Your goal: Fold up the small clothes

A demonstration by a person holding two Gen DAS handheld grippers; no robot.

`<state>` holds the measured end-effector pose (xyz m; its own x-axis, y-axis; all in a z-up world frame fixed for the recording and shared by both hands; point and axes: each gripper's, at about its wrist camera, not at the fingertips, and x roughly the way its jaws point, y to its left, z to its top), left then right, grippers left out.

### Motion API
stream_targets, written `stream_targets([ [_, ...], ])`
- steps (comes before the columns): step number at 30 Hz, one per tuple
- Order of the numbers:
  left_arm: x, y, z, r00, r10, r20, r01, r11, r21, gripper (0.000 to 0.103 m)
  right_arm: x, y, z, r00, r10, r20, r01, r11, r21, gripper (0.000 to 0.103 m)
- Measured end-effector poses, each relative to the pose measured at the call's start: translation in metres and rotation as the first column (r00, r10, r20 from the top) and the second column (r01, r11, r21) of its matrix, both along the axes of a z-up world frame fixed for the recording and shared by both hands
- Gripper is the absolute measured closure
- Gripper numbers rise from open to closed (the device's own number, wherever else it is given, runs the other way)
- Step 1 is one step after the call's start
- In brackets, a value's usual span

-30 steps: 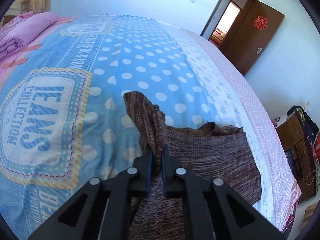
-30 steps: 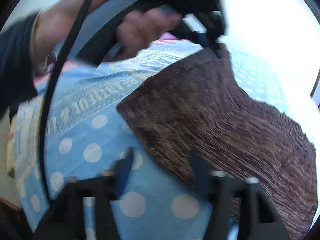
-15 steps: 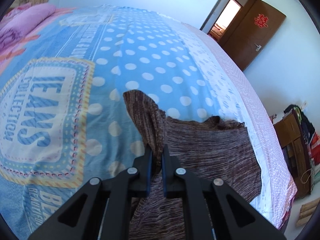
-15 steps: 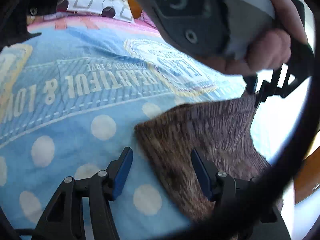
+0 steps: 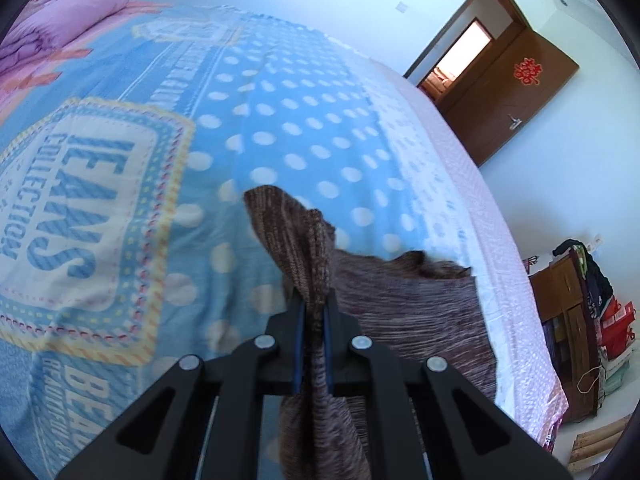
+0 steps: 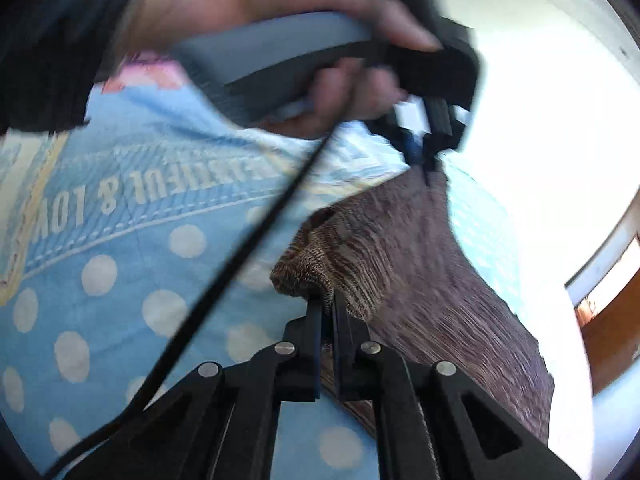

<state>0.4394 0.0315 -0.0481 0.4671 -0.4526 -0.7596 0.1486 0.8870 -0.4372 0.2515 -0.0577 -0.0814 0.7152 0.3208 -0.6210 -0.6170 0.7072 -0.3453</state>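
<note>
You are holding the brown knit garment (image 5: 404, 320) by two of its corners at once. Nearest you, the right gripper (image 6: 327, 312) is clamping one bunched corner, jaws drawn together on the knit with only fabric between them. From there the cloth is running away and up to the left gripper (image 6: 420, 160), which your left hand (image 6: 312, 52) is carrying higher and farther out over the bedspread (image 6: 120, 280). Seen along its own fingers, the left gripper (image 5: 312, 312) is pinching a raised fold, jaws together on it, with a peak of knit standing above them.

The stretch of hem between your two grips is acting as the garment's long axis, lying slantwise across the polka-dot part of the bedspread (image 5: 280, 128). The rest is trailing flat toward the bed's pink-edged side nearest the door (image 5: 516, 92). My guess is the coming fold hinges on carrying both corners together across that trailing part.
</note>
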Motion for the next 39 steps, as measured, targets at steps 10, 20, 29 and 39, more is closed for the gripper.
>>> stream_targets([
  [10,-0.007,-0.086,0.048,0.989,-0.112,0.095,0.113,0.994,-0.005,0.095,0.008,-0.11,0.042,0.984,-0.12,-0.132,0.159,0.927,0.341,0.1],
  [20,0.002,-0.176,0.029,0.969,-0.233,0.078,0.231,0.973,0.027,0.095,0.007,-0.194,0.039,0.931,-0.226,-0.286,0.339,0.825,0.452,0.1],
  [29,0.001,-0.246,-0.011,0.952,-0.304,0.016,0.303,0.951,0.056,0.095,0.004,-0.26,-0.002,0.844,-0.307,-0.439,0.501,0.743,0.444,0.1],
  [39,-0.012,-0.302,-0.038,0.92,-0.391,0.018,0.384,0.909,0.161,0.095,0.004,-0.303,-0.026,0.767,-0.333,-0.549,0.61,0.644,0.462,0.1],
])
